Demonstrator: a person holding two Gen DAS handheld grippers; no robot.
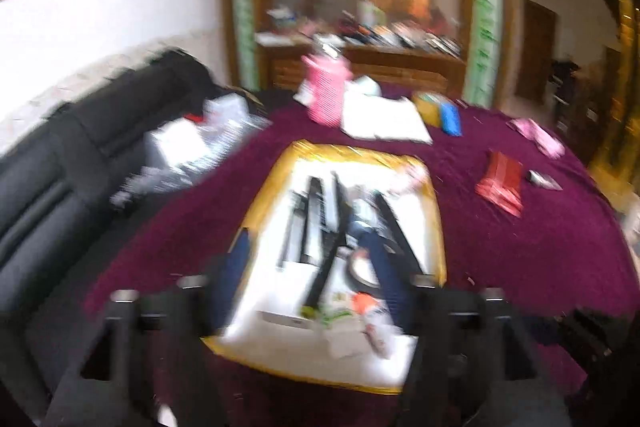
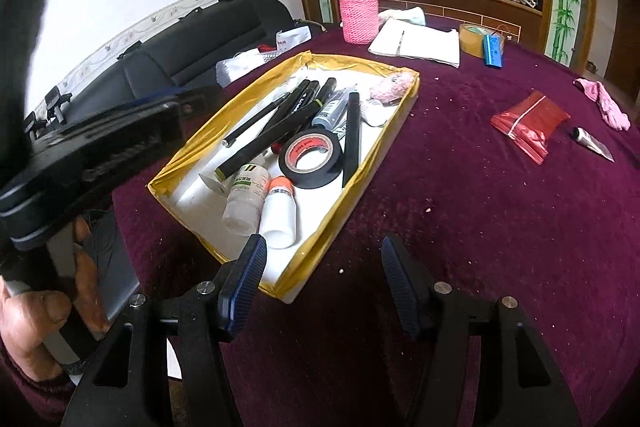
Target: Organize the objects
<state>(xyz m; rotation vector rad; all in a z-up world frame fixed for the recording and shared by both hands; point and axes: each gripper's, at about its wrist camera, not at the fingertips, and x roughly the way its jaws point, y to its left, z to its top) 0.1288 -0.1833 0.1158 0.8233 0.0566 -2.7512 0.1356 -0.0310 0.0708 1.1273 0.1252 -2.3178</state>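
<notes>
A gold-rimmed white tray (image 2: 404,95) sits on the purple tablecloth. It holds black pens (image 2: 276,119), a black tape roll (image 2: 312,157), a white bottle with an orange cap (image 2: 280,215) and a green-labelled bottle (image 2: 244,199). My right gripper (image 2: 324,283) is open and empty, hovering over the tray's near corner. My left gripper (image 1: 312,279) is open and empty, over the tray (image 1: 438,211); its view is blurred. The left gripper's body also shows in the right wrist view (image 2: 100,155), left of the tray.
On the cloth outside the tray lie a red foil packet (image 2: 528,123), a small tube (image 2: 592,141), a pink cloth (image 2: 604,99), a blue box (image 2: 494,51), a yellow tape roll (image 2: 472,37), a white notebook (image 2: 420,43) and a pink-sleeved jar (image 2: 358,7). A black sofa (image 2: 192,43) stands at left.
</notes>
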